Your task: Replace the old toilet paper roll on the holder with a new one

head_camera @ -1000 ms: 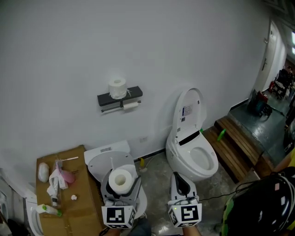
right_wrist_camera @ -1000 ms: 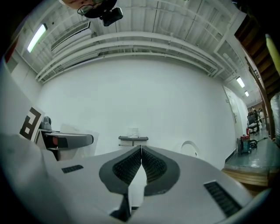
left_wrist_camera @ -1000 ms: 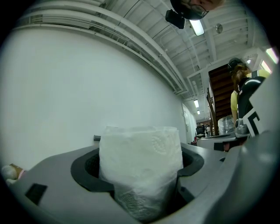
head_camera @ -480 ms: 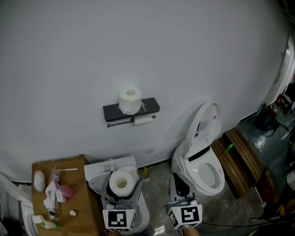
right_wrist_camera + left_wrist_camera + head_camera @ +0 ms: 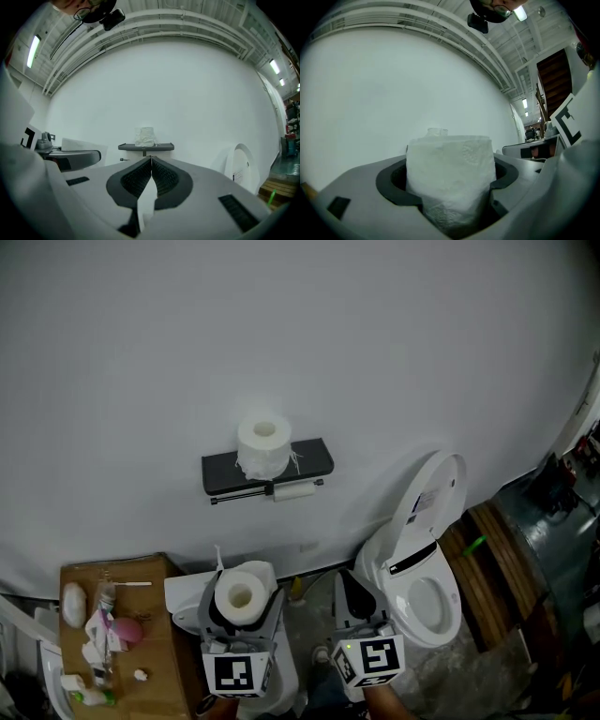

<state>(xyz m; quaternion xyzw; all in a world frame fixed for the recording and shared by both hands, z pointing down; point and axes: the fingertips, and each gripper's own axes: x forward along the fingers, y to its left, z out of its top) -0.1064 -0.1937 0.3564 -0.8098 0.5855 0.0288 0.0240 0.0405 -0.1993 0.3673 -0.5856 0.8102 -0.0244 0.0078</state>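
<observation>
A dark wall shelf (image 5: 309, 463) with a bar beneath it is the holder. A full white roll (image 5: 263, 446) stands on top of the shelf. A thin, nearly used-up roll (image 5: 293, 490) hangs on the bar. My left gripper (image 5: 241, 607) is shut on a new white toilet roll (image 5: 240, 592), held upright between the wide-set jaws (image 5: 450, 178). My right gripper (image 5: 349, 585) is shut and holds nothing; its pads (image 5: 140, 176) meet in front of the shelf (image 5: 161, 147). Both grippers are below the holder and well short of the wall.
An open white toilet (image 5: 422, 559) stands to the right of the holder. A second white toilet tank (image 5: 183, 594) sits under my left gripper. A cardboard box (image 5: 159, 634) with small items is at the left. Wooden steps (image 5: 497, 549) are at the far right.
Both grippers and my head have come closer to the wall, so the holder looks larger and more centred. The left gripper still carries the roll; the right stays shut.
</observation>
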